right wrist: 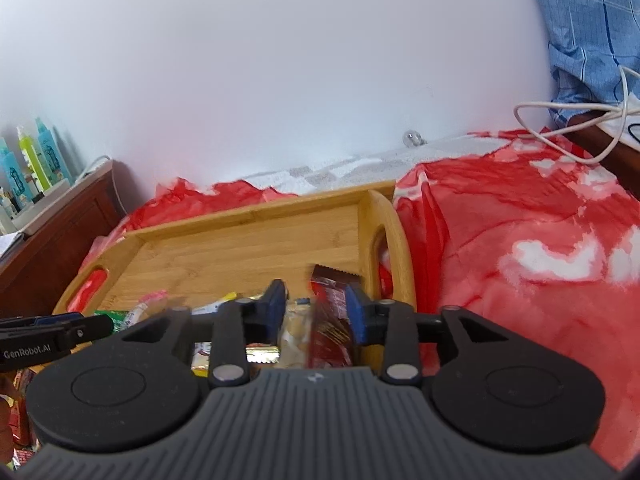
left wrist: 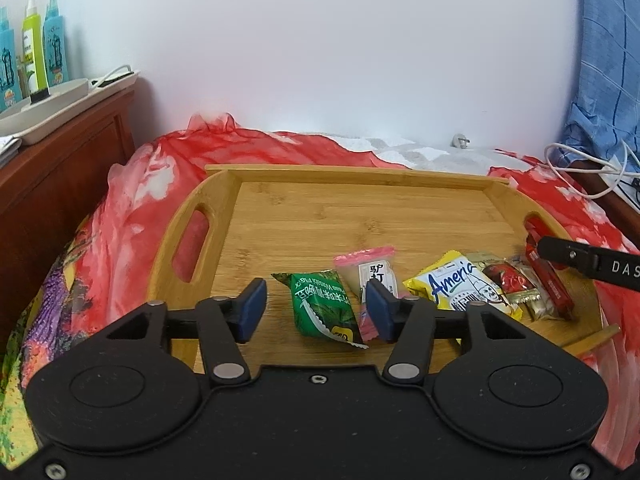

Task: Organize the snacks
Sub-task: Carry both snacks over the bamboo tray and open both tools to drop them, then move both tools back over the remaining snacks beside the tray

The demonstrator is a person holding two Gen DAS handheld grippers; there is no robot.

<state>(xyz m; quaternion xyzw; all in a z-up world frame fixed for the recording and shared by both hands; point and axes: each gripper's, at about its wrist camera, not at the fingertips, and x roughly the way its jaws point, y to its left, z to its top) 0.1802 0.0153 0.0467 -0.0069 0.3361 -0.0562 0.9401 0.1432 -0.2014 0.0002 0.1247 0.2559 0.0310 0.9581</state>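
Observation:
A bamboo tray lies on a red flowered cloth. Along its near edge sit a green packet, a pink-edged clear packet, a yellow packet, a red-and-gold sweet and a long red packet. My left gripper is open, and the green packet lies between its blue pads untouched. My right gripper is open over the tray's right end, above the blurred red packet and a clear packet.
A brown wooden cabinet at the left carries a white tray with several bottles. White cables and a blue checked cloth lie at the right. A white wall stands behind the tray.

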